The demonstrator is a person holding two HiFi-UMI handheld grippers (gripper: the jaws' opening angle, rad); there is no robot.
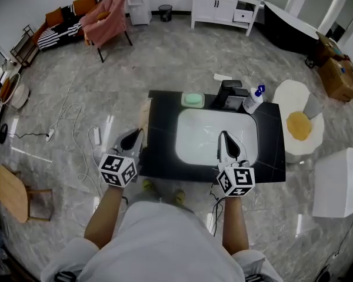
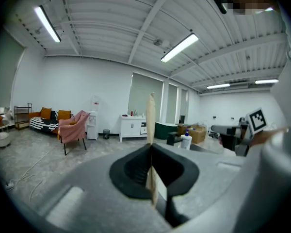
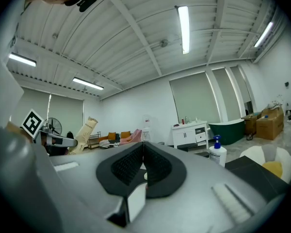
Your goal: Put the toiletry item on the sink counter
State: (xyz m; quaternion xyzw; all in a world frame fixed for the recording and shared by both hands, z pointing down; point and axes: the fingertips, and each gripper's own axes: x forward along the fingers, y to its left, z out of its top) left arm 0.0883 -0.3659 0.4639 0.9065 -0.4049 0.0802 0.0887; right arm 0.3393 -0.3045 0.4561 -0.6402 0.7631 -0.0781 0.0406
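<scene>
A flat beige toiletry tube [image 1: 145, 114] stands upright, pinched between the jaws of my left gripper [image 1: 136, 135], which is shut on it just off the left edge of the black sink counter [image 1: 162, 148]. In the left gripper view the tube [image 2: 150, 111] rises edge-on out of the left gripper [image 2: 151, 148]. My right gripper [image 1: 226, 147] hovers over the white basin [image 1: 206, 131], jaws shut with nothing between them; in its own view the right gripper [image 3: 143, 150] points level across the room, and the tube [image 3: 86, 131] shows far left.
On the counter's back edge sit a green soap dish [image 1: 193, 99], a black faucet [image 1: 226, 92] and a white pump bottle [image 1: 253, 101] with a blue top. A round white stand [image 1: 300, 126] and a white box [image 1: 340, 182] are to the right; cables [image 1: 70, 119] lie left.
</scene>
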